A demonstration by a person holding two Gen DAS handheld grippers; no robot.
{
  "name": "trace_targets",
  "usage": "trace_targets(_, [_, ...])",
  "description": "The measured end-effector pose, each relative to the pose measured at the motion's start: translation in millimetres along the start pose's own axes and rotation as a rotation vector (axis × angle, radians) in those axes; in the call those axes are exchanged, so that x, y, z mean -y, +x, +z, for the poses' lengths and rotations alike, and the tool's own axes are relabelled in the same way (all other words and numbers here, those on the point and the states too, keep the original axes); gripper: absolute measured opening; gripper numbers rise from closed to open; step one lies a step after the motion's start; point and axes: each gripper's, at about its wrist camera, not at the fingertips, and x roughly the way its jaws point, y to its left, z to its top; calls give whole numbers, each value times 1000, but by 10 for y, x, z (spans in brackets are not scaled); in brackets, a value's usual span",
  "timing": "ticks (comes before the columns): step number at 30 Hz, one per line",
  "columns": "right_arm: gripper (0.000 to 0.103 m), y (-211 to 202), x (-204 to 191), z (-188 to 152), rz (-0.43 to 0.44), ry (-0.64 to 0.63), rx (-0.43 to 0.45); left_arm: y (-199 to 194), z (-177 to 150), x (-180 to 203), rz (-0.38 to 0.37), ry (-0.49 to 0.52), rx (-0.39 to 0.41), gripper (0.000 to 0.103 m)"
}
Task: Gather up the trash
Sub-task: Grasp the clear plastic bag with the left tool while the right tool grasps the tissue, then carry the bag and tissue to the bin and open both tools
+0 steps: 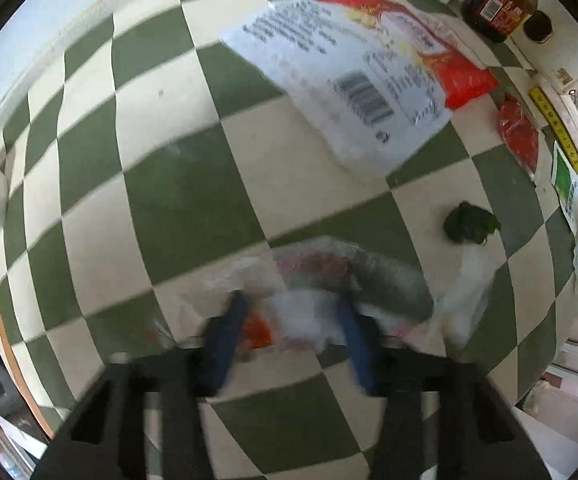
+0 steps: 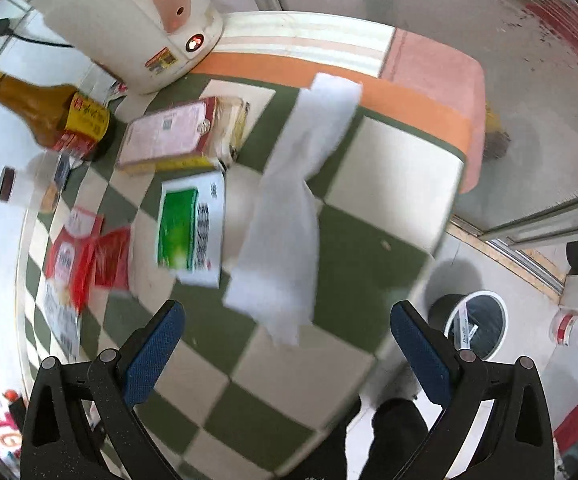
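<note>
Now I pinch the crumpled plastic wrapper (image 1: pixel 321 280) in my left gripper (image 1: pixel 293 320) for binning, while my right gripper (image 2: pixel 287 332), spread wide, hovers near the white tissue (image 2: pixel 289 220).

- A home kitchen corner is showing itself around the checkered tablecloth (image 2: pixel 389 184) covering the table.
- An electric kettle (image 2: pixel 129 20) is sitting at its far edge, a sauce bottle (image 2: pixel 45 112) lying just beside.
- Food packets (image 2: pixel 177 136) are littering it.
- A trash bin (image 2: pixel 477 320) is standing on the floor below.
</note>
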Motion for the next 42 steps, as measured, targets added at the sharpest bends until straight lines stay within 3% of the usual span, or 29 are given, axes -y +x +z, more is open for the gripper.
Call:
trace_targets(1, [103, 41, -28, 38, -11, 0, 3, 3, 8, -14, 5, 8, 3, 3])
trace_targets(4, [102, 173, -98, 141, -54, 5, 15, -3, 51, -50, 19, 33, 17, 2])
trace_targets(6, [94, 251, -134, 184, -76, 7, 28, -51, 65, -53, 31, 55, 41, 2])
trace_targets(7, [82, 301, -161, 202, -88, 5, 35, -79, 65, -60, 31, 60, 49, 2])
trace_targets(9, [69, 363, -240, 211, -127, -15, 56, -176, 29, -25, 32, 73, 72, 2])
trace_targets(10, [50, 366, -296, 211, -139, -36, 79, -222, 24, -22, 38, 83, 87, 2])
trace_targets(11, [41, 367, -338, 207, -168, -53, 95, -287, 3, 7, 47, 95, 104, 2])
trace_targets(13, [5, 356, -347, 191, -148, -55, 108, -424, -52, 92, 61, 116, 138, 2])
trace_targets(17, [4, 220, -215, 60, -60, -29, 110, -745, -79, 243, 101, 170, 235, 2])
trace_targets(20, [4, -8, -107, -109, -18, -43, 142, -1004, 114, 372, 126, 201, 303, 2])
trace_targets(27, [4, -645, 296, -524, 47, -16, 229, -1345, 62, 937, 57, 301, 375, 2])
trace_targets(36, [4, -1439, 1556, -1096, 82, 139, 330, -1862, -581, 2288, -122, 555, 426, 2])
trace_targets(42, [4, -1554, 2782, -1661, 54, 335, 339, -1727, -1376, 3553, -243, 802, 310, 2])
